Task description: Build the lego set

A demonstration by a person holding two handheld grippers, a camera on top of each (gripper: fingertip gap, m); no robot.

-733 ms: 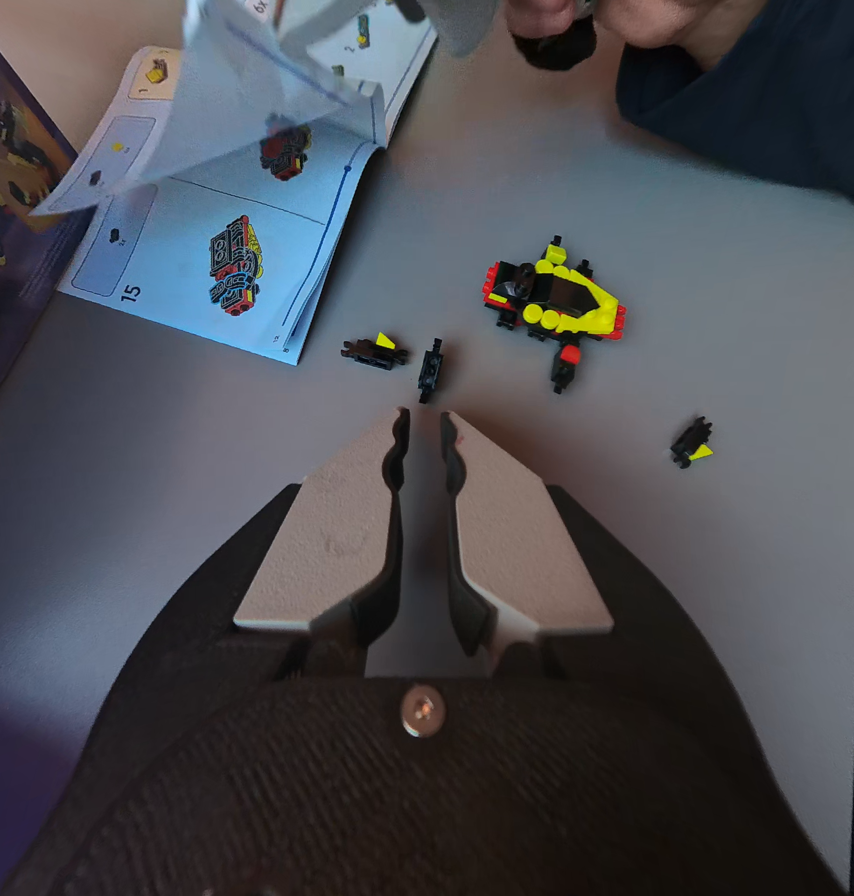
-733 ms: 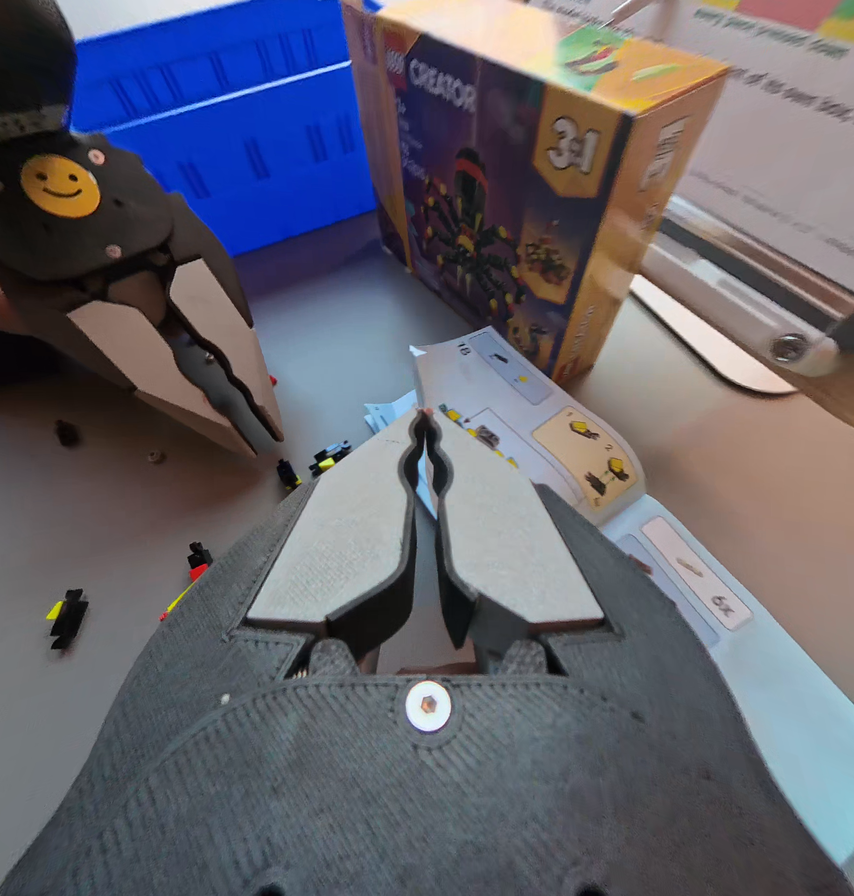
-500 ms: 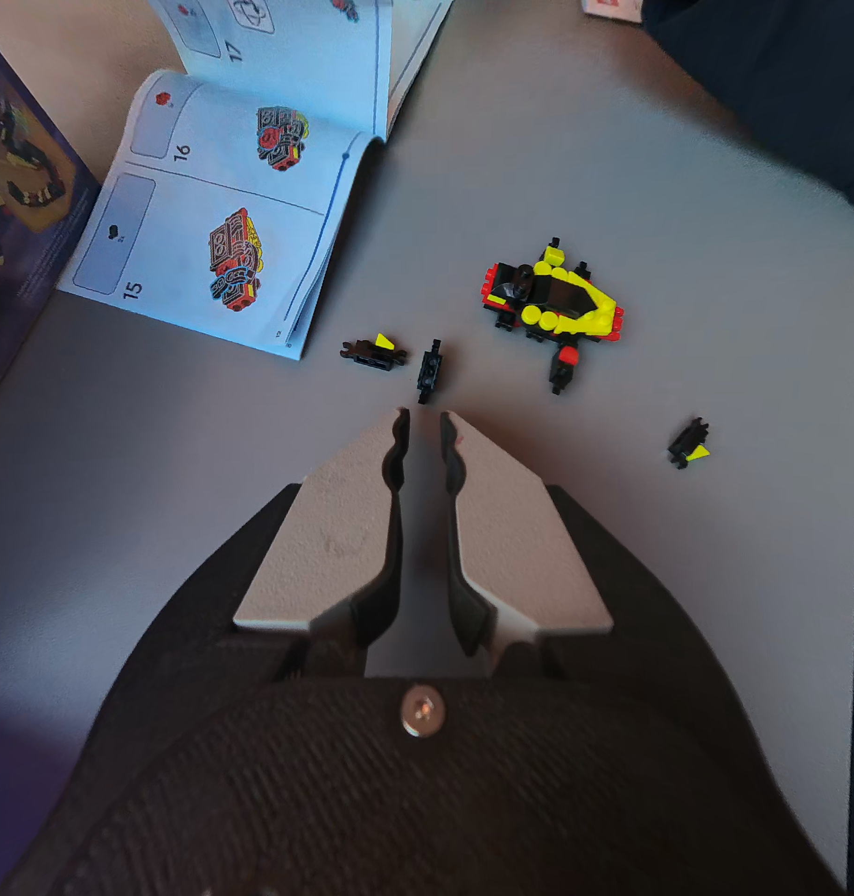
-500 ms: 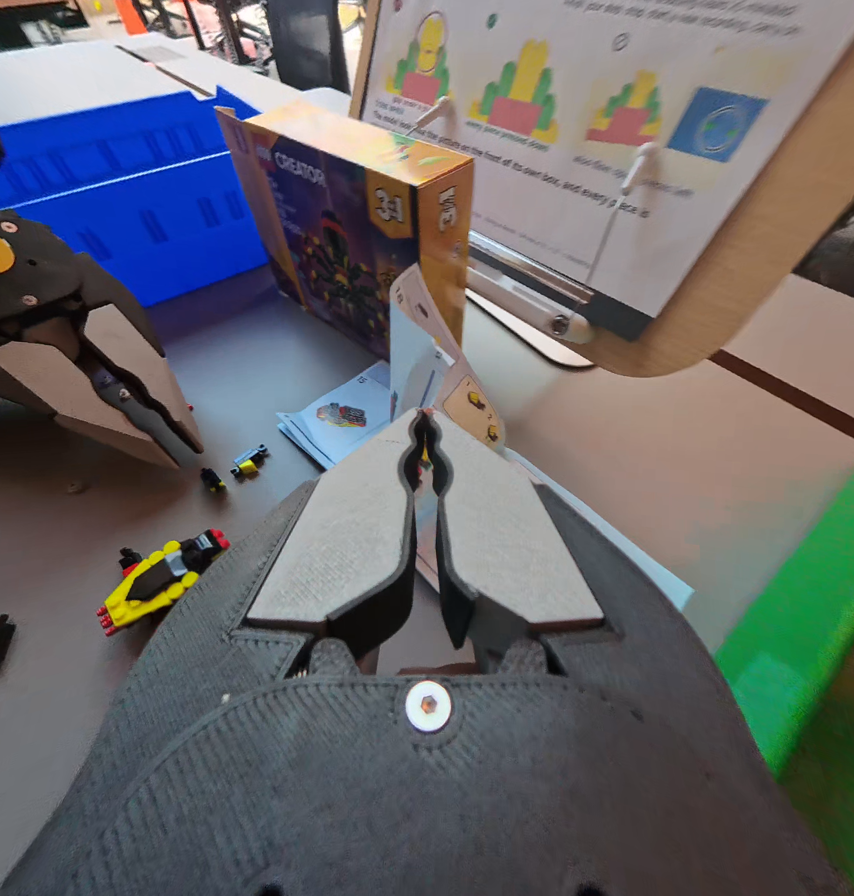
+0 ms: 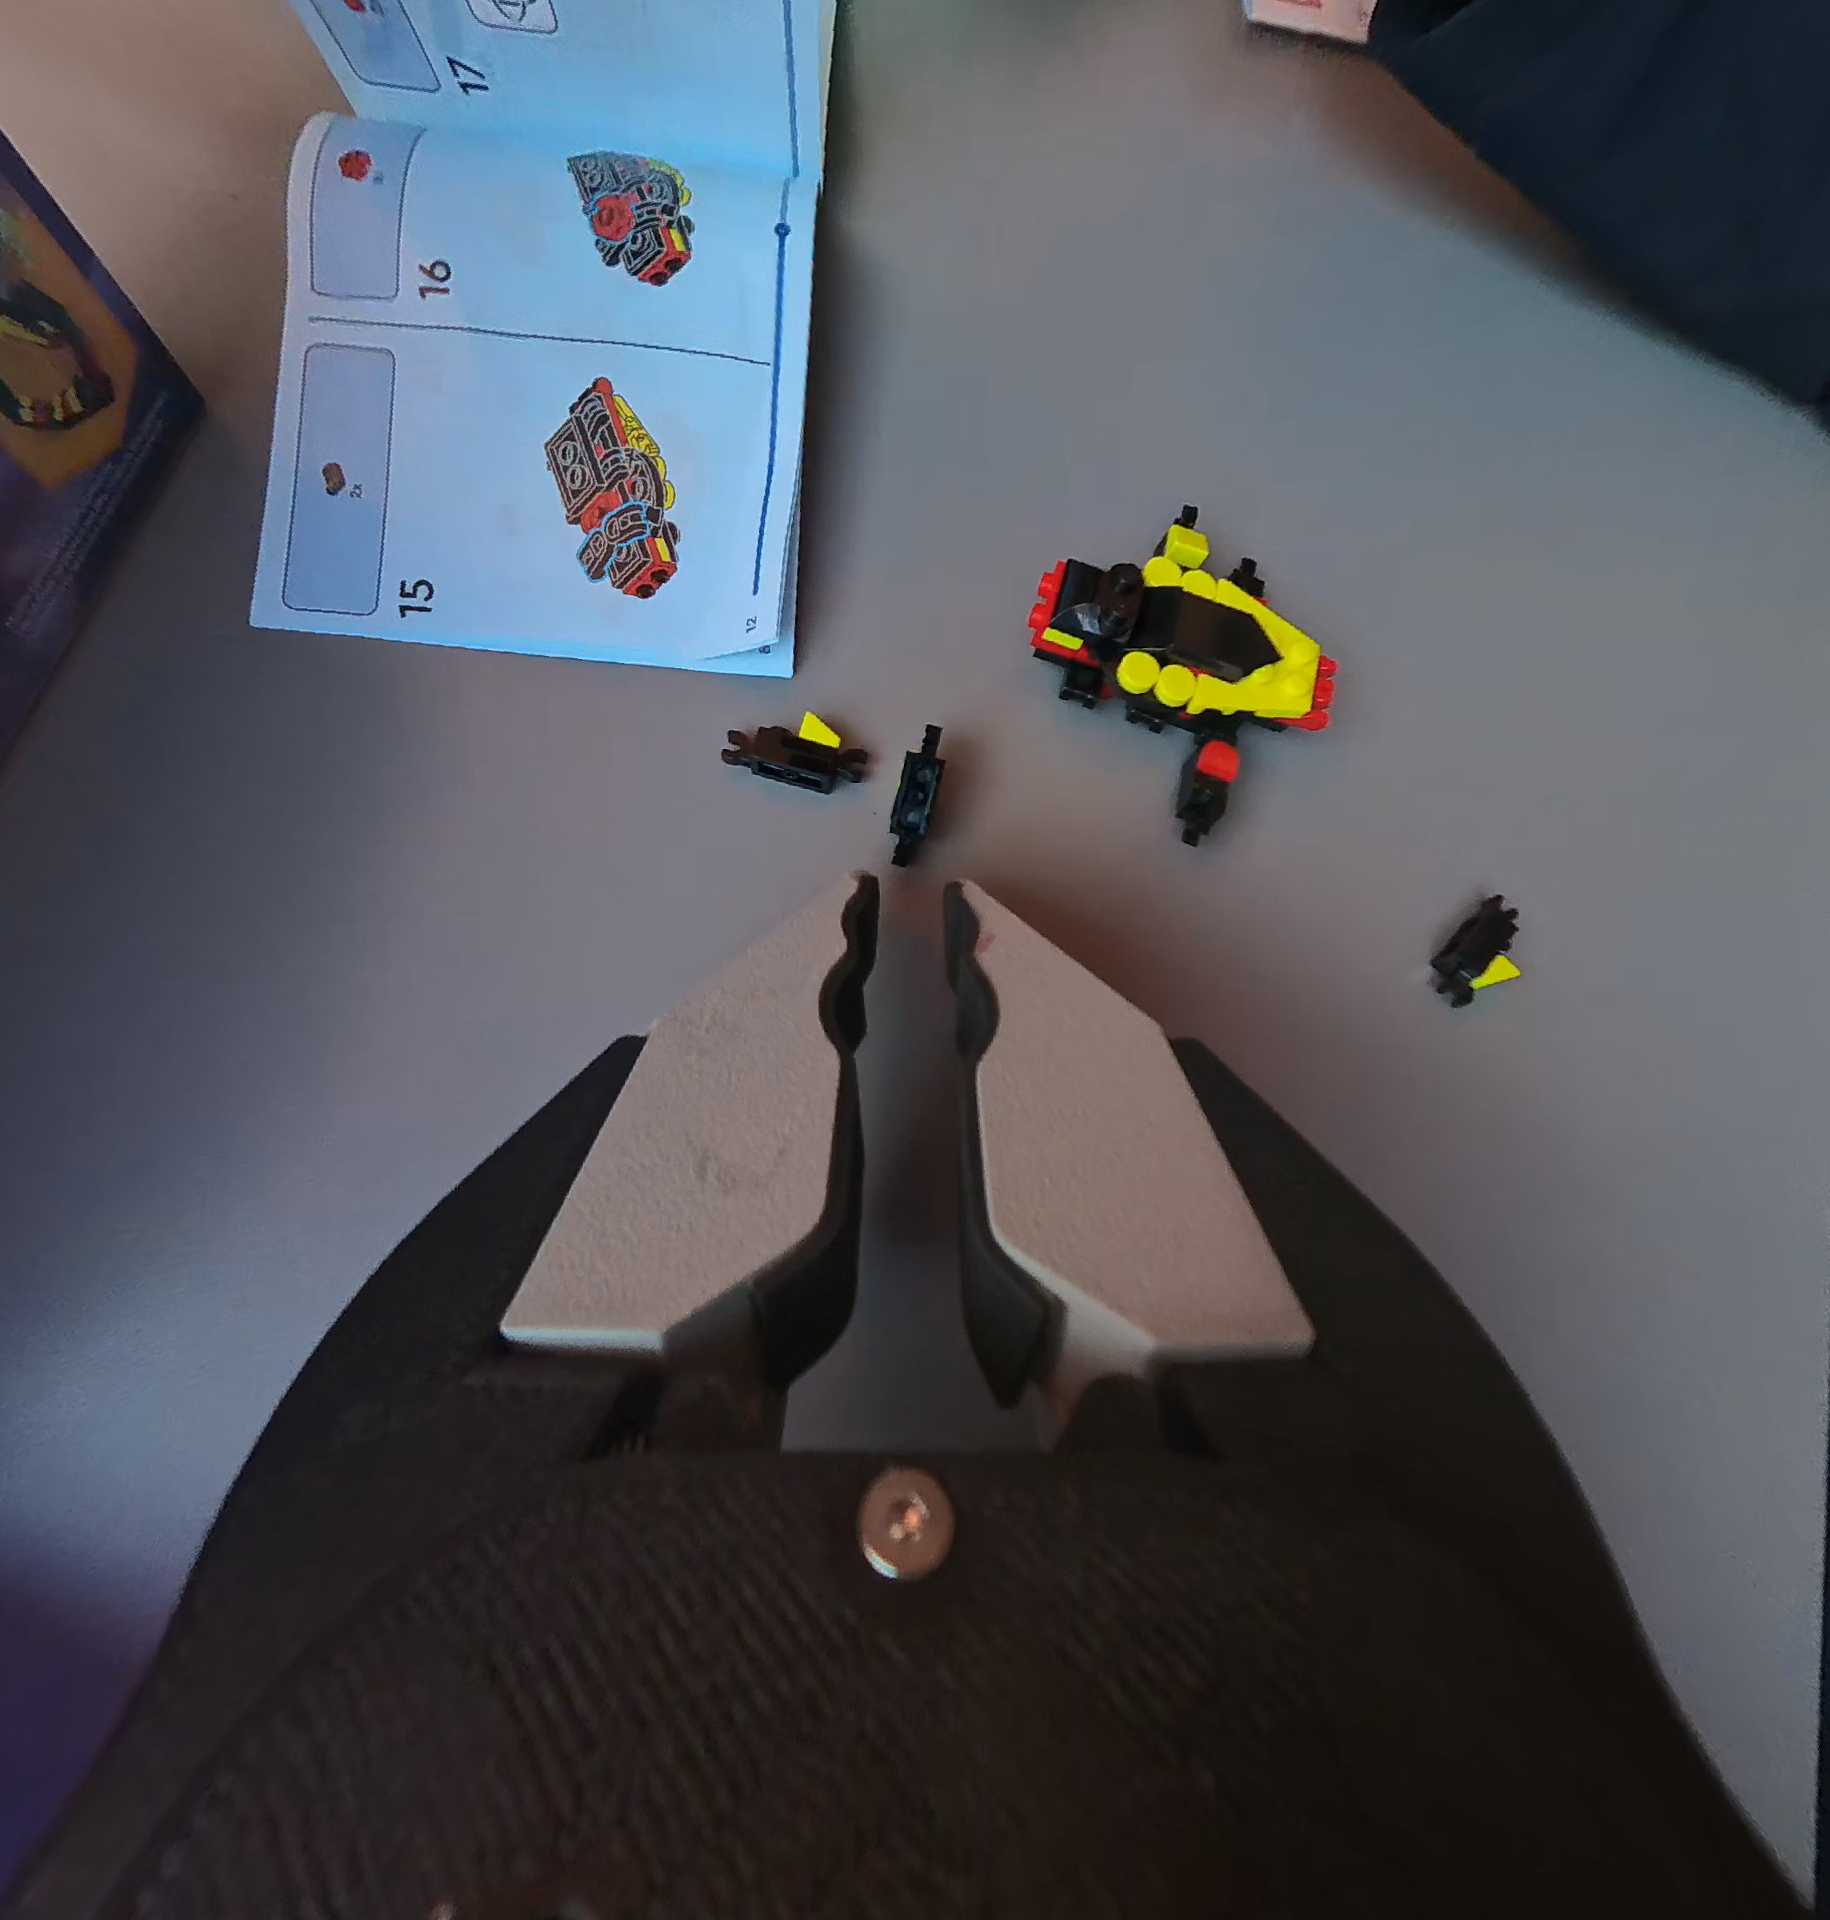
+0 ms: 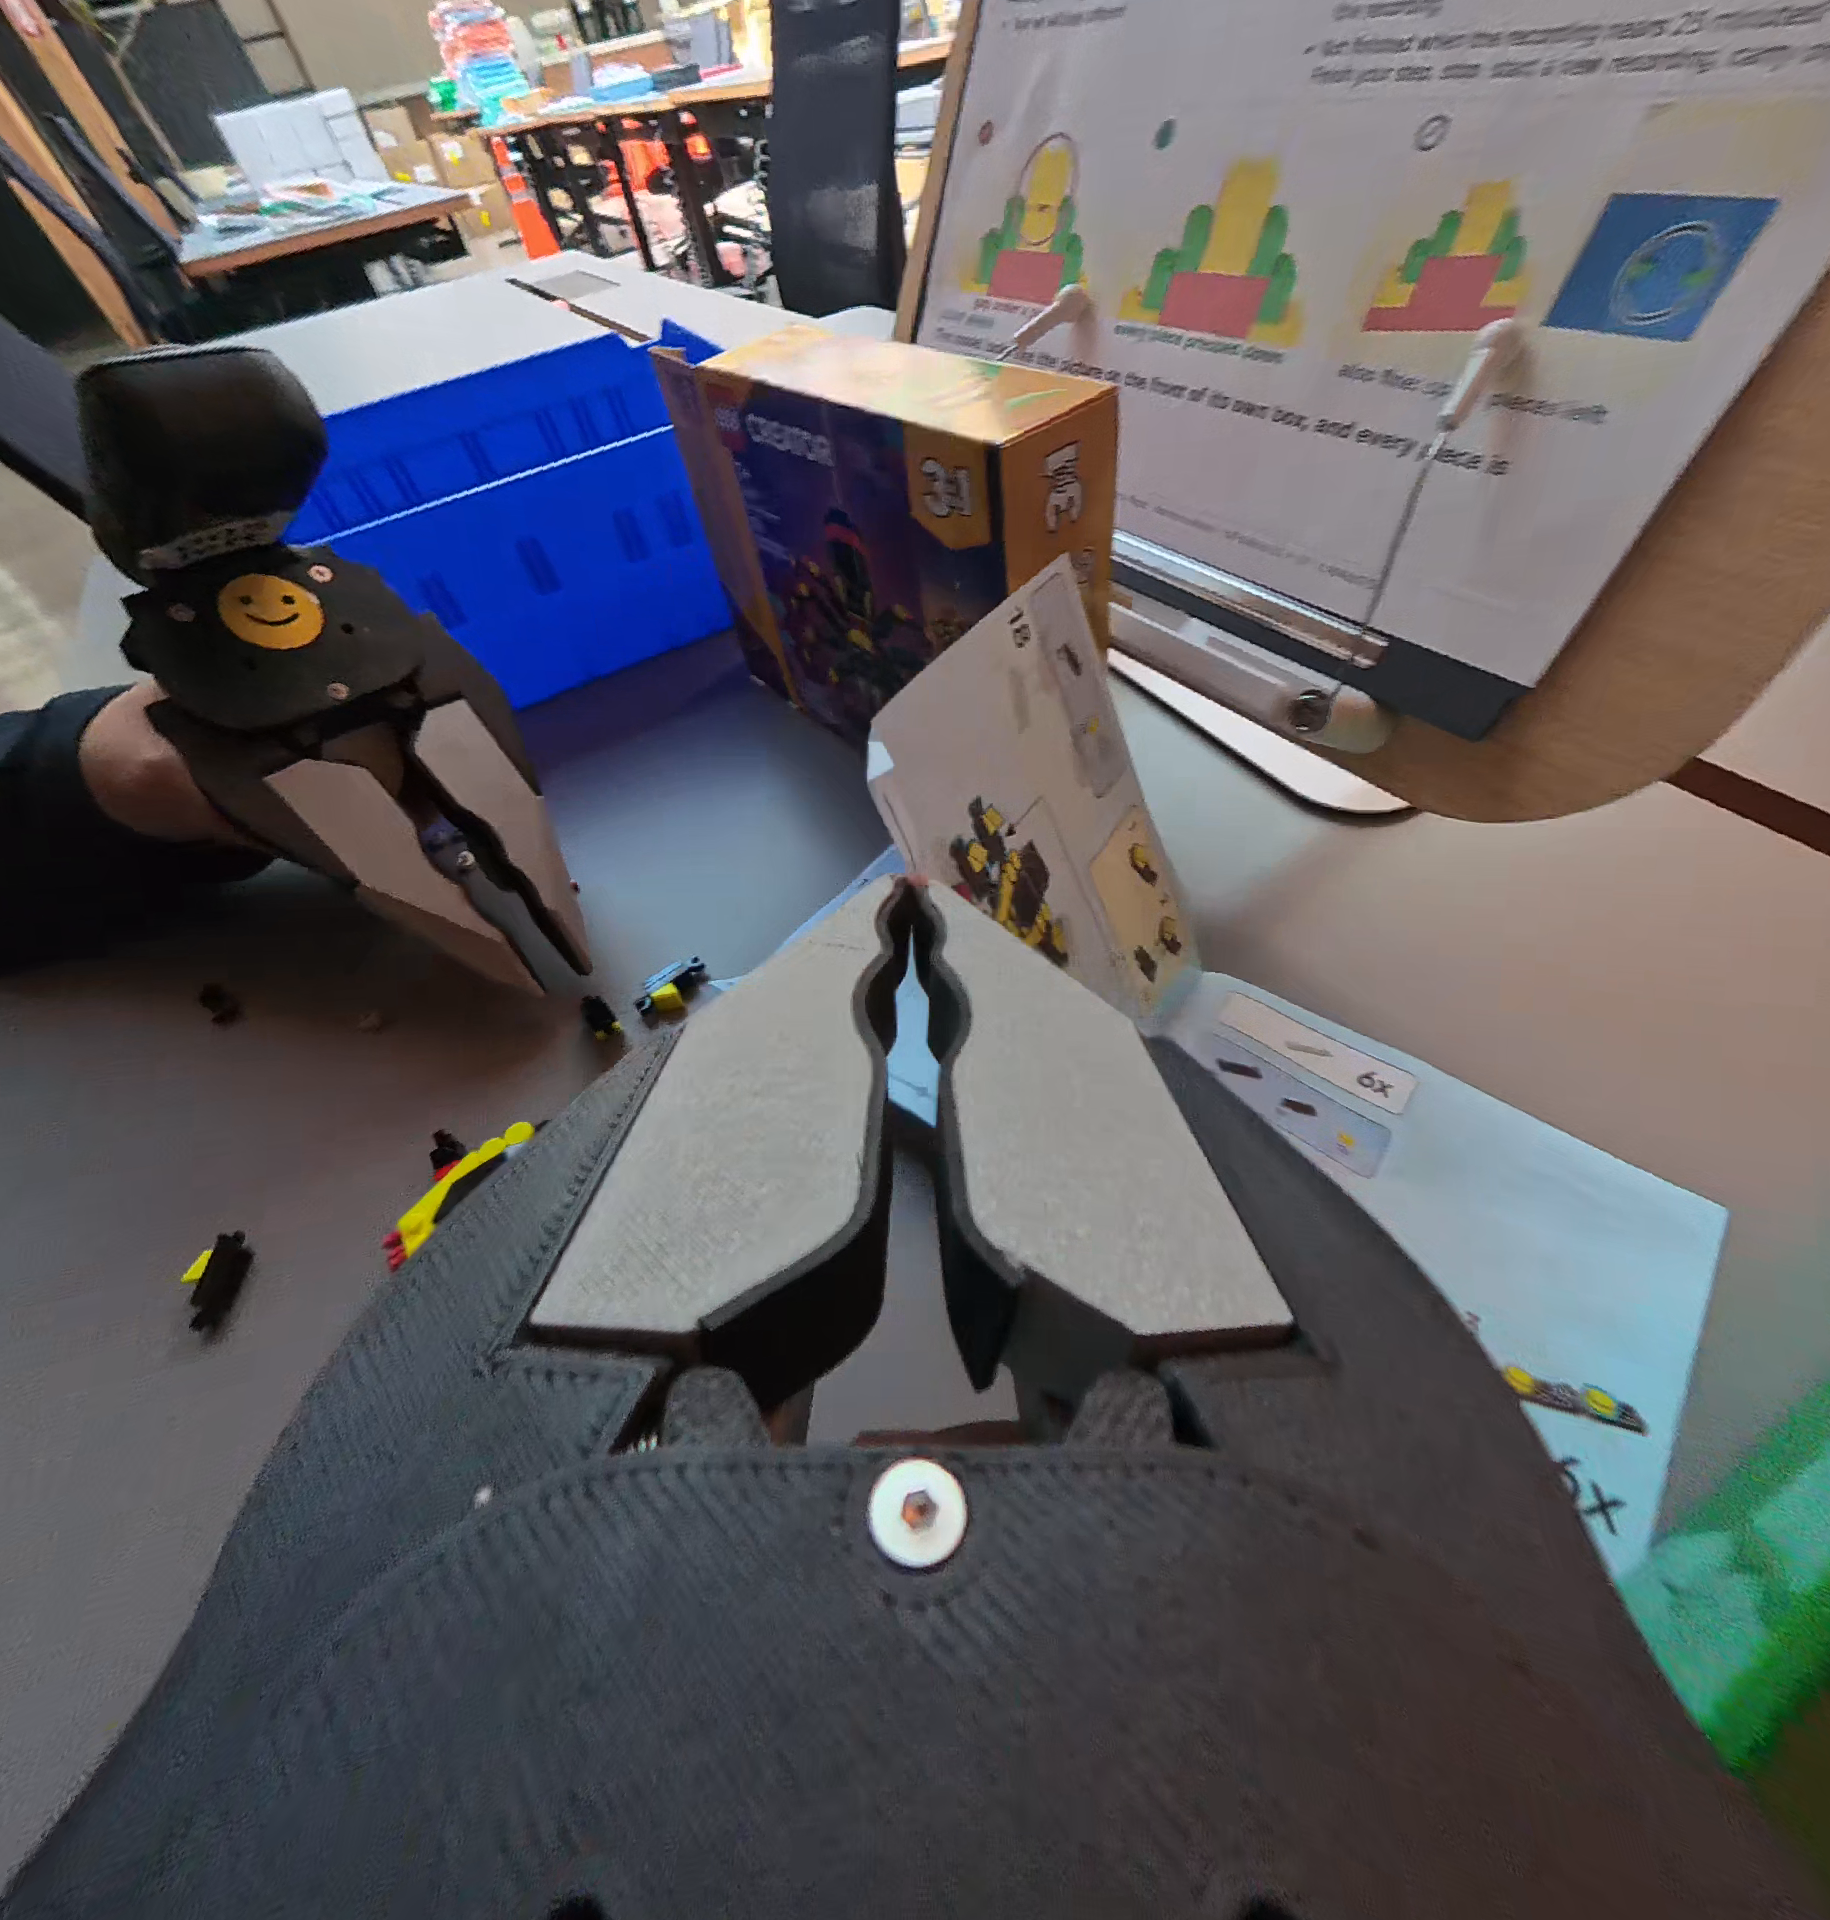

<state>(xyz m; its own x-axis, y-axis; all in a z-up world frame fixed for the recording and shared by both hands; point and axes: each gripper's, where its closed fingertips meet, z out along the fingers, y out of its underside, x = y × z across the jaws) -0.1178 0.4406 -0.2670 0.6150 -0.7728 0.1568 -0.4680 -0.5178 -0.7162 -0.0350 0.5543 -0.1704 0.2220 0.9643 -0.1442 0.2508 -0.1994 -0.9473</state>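
A partly built yellow, black and red lego model (image 5: 1191, 644) lies on the grey table (image 5: 1306, 1039). A black piece with a yellow wedge (image 5: 795, 750) and a plain black piece (image 5: 916, 795) lie just ahead of my left gripper (image 5: 906, 888). It hovers low, empty, its jaws a narrow gap apart. Another black and yellow piece (image 5: 1474, 951) lies to the right. The instruction booklet (image 5: 537, 416) lies open at the far left. My right gripper (image 6: 909, 883) is shut on the edge of a booklet page (image 6: 1046, 810) and holds it upright.
The lego box (image 6: 890, 520) stands behind the booklet, with a blue bin (image 6: 495, 499) to its left. A wooden board with a printed sheet (image 6: 1410, 260) leans at the right. A green object (image 6: 1773, 1610) is at the near right. A dark sleeve (image 5: 1669, 156) shows at the far right. Left tips to right tips: about 20 cm.
My right gripper has lifted a booklet page and swung it up and over. In the left wrist view the raised page has left the frame. My left gripper has not moved.
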